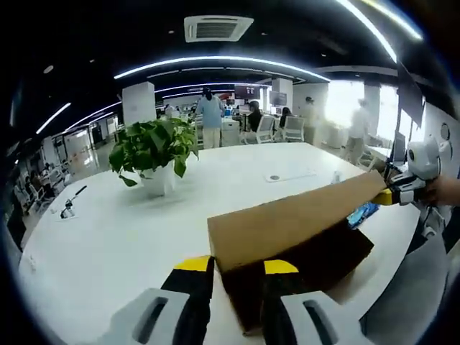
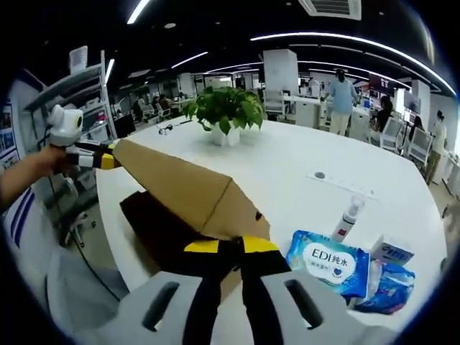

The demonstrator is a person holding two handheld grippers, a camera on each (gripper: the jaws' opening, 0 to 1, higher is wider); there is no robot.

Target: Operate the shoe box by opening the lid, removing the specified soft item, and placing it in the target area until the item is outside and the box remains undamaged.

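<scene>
Cardboard shoe box (image 1: pixel 295 241) sits on the white desk (image 1: pixel 122 230), its brown lid (image 1: pixel 287 219) raised at a slant over the dark base. In the left gripper view, the left tool (image 1: pixel 237 267) comes up from 6 o'clock with yellow-tipped jaws narrowly apart, one on each side of the lid's near corner edge; looks pinched on the lid. At 3 o'clock the right tool (image 1: pixel 394 194) meets the lid's far end, a hand (image 1: pixel 445 188) behind it.

In the right gripper view, the right tool (image 2: pixel 231 248) rises from 6 o'clock, jaws nearly closed with the lid (image 2: pixel 183 188) corner between the yellow tips; the box base (image 2: pixel 162 230) lies dark below. At 9 o'clock the left tool (image 2: pixel 97 159) grips the lid's opposite end, held by a hand (image 2: pixel 43 164). Box interior is too dark to make out any soft item.

At 4 o'clock of the right tool, a blue wet-wipes pack (image 2: pixel 327 262) lies on the desk (image 2: pixel 302 158), a small spray bottle (image 2: pixel 348 215) just behind it, a small white-blue box (image 2: pixel 390 251) and crumpled blue wrapper (image 2: pixel 392 284) beside. Potted plant (image 2: pixel 226 113) stands at 12 o'clock, well apart. People (image 1: pixel 210 116) stand in the office background.
</scene>
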